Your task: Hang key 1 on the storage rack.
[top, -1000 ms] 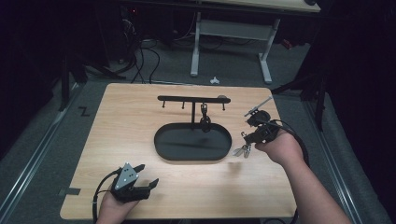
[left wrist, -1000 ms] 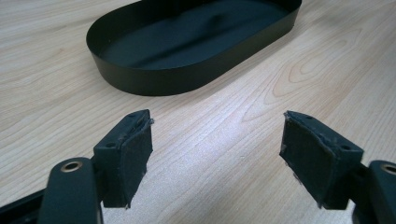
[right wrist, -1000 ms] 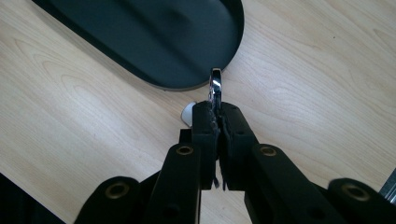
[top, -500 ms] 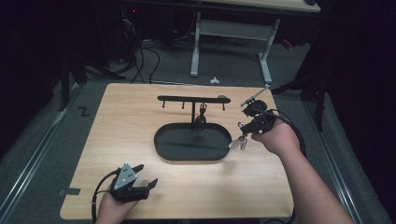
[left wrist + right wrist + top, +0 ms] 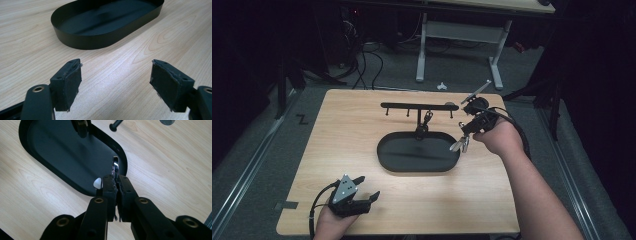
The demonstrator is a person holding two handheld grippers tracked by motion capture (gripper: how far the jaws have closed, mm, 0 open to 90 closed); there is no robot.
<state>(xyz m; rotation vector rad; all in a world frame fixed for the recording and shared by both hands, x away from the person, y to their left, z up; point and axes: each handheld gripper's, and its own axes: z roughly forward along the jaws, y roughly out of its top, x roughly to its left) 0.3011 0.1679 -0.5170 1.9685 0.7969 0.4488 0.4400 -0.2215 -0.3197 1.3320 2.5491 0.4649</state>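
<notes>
My right gripper (image 5: 465, 133) is shut on a small shiny metal piece (image 5: 460, 145), perhaps a key ring, which dangles over the right end of the black oval tray (image 5: 384, 161). In the right gripper view, the jaws (image 5: 116, 180) pinch the metal piece (image 5: 115, 164) above the tray's rim (image 5: 123, 163). Behind the tray stands a black rack (image 5: 412, 106) with short hooks, and a small dark item (image 5: 427, 119) hangs from it. My left gripper (image 5: 366, 188) rests open near the table's front left corner, with nothing between its pads (image 5: 71, 82); the tray (image 5: 82, 44) lies ahead of it.
The wooden table (image 5: 347, 135) has bare surface to the left of and in front of the tray. A small white object (image 5: 441, 86) lies on the floor beyond the far edge, near a desk's white legs (image 5: 422, 55). Cables trail from both grippers.
My right gripper has risen and shifted left and away from me, carrying the metal piece from beside the tray to over its right end. The left gripper has stayed put.
</notes>
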